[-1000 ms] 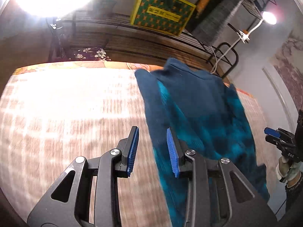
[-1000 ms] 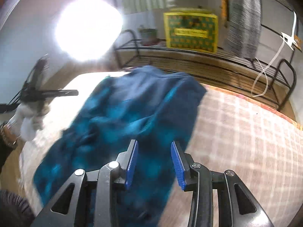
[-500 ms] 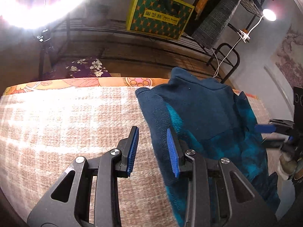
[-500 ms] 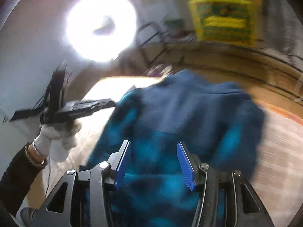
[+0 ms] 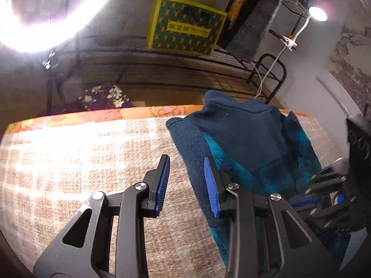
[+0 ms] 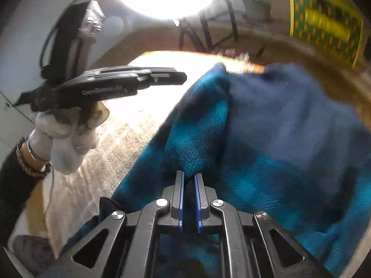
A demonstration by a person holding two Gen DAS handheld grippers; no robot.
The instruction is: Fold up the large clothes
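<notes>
Lying spread across the right half of a bed [image 5: 69, 166] covered in a pale checked blanket: a large fleece garment [image 5: 250, 139] in navy and teal blocks, its collar end pointing toward 12 o'clock near the bed's orange floral border [image 5: 92, 118]. Hovering over the bare blanket at the garment's 9 o'clock edge: the left gripper [image 5: 186, 185], fingers [image 5: 162, 183] parted with nothing between them, the right-hand finger just overlapping the fleece edge in view. Seen from the right wrist camera, the same left gripper [image 6: 183, 78] being carried at 10 o'clock by a white-gloved hand [image 6: 67, 136], with a dark sleeve and a bracelet at the wrist. Sitting low on the garment [image 6: 289, 127]: the right gripper [image 6: 189, 199], fingers [image 6: 179, 199] drawn nearly together and pinching a raised ridge of teal fleece that runs up toward 12 o'clock. Possibly a fold rather than a hem, the motion blur making that hard to judge. Standing beyond the bed at 12 o'clock: a dark metal rack [image 5: 185, 55] holding a yellow and green patterned box [image 5: 185, 30], with a bright ring light [image 5: 46, 23] glaring at 10 o'clock and a small clip lamp [image 5: 317, 14] at 1 o'clock.
</notes>
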